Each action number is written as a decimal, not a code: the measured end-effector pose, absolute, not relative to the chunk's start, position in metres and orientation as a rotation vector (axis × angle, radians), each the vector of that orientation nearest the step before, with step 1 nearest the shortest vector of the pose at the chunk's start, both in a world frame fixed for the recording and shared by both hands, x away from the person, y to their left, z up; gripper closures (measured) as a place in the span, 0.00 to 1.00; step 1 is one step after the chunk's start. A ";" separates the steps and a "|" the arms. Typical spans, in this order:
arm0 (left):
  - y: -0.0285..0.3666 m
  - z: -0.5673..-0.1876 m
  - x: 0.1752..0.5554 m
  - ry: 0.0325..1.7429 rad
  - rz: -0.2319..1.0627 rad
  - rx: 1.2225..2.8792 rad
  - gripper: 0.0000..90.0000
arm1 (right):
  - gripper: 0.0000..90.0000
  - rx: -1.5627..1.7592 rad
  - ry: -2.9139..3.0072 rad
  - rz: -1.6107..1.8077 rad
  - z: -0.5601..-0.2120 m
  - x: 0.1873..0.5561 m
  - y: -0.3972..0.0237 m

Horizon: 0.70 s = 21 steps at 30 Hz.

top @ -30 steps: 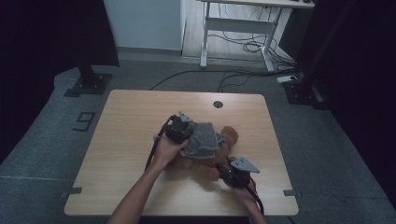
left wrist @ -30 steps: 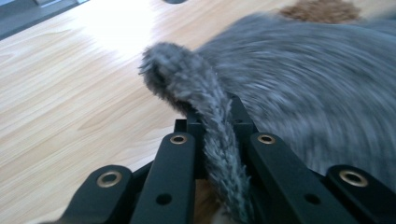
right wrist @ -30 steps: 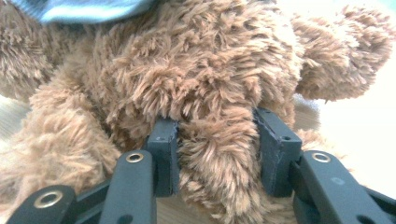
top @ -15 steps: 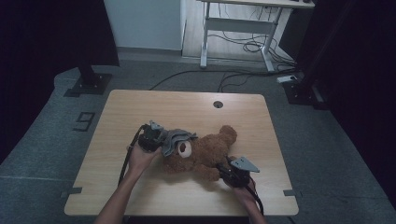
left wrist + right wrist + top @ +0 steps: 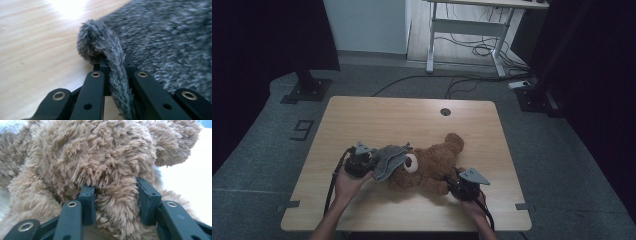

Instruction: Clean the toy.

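Observation:
A brown teddy bear (image 5: 427, 167) lies on its side on the wooden table (image 5: 412, 120), head to the left. A grey knitted hat (image 5: 388, 161) sits over its head. My left gripper (image 5: 371, 162) is shut on the hat's edge; in the left gripper view the grey hat edge (image 5: 117, 75) is pinched between the two black jaws. My right gripper (image 5: 453, 184) is at the bear's lower right, shut on a furry limb of the teddy bear (image 5: 117, 200), which fills the gap between its jaws.
A round cable hole (image 5: 445, 111) sits near the table's far edge. On the floor are black stand bases (image 5: 306, 90), cables (image 5: 462, 82) and a white desk frame (image 5: 467, 35) behind. Bare tabletop lies at the far side and to the left.
My left gripper has pulled the grey hat leftward and down, from over the bear's body to the bear's head end. The bear now lies stretched out. The right gripper has stayed put.

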State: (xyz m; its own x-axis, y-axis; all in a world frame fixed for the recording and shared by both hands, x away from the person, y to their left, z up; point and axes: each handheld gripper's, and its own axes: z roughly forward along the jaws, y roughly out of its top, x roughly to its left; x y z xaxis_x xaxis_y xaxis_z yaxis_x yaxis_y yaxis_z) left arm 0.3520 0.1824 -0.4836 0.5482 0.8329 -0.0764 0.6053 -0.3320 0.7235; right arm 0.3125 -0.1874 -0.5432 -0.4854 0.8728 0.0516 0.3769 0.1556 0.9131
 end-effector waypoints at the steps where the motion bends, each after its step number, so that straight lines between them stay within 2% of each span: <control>1: 0.179 -0.486 0.349 1.141 0.383 2.066 0.93 | 0.61 1.186 1.938 1.305 -0.543 0.313 -0.187; 3: 0.169 -0.492 0.346 1.114 0.353 2.088 0.93 | 0.61 1.190 1.934 1.304 -0.544 0.313 -0.187; 6: 0.155 -0.501 0.349 1.110 0.382 2.124 0.93 | 0.61 1.193 1.930 1.300 -0.544 0.313 -0.186; 21: 0.145 -0.511 0.398 1.184 0.410 2.047 0.93 | 0.62 1.209 1.911 1.308 -0.544 0.328 -0.186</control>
State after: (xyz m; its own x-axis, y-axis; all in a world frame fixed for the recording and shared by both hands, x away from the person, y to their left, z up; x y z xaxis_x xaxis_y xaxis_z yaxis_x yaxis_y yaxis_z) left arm 0.3975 0.1454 -0.5108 0.5263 0.8465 -0.0801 0.6159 -0.3146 0.7223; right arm 0.3284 -0.1859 -0.5442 -0.4642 0.8835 0.0625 0.3780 0.1338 0.9161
